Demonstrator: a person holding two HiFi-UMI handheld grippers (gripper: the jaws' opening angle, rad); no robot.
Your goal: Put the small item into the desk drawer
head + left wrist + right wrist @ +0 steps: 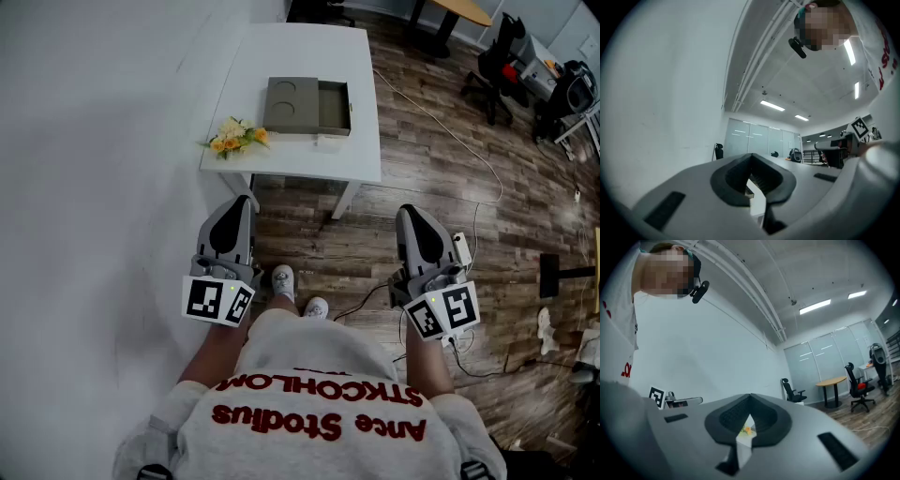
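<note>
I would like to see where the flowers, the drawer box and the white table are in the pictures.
flowers [236,137]: head view, on the yellow and orange blooms.
drawer box [291,101]: head view, on its top face.
white table [305,52]: head view, on its bare far part.

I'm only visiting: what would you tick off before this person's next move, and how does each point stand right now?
1. Drawer pulled open: ok.
2. Small white item in sight on the table, beside the drawer unit: ok.
3. Left hand-held gripper empty: ok, jaws together.
4. Right hand-held gripper empty: ok, jaws together.
5. Both over the table: not ok, held short of it.
6. Flowers clear of the drawer: ok.
</note>
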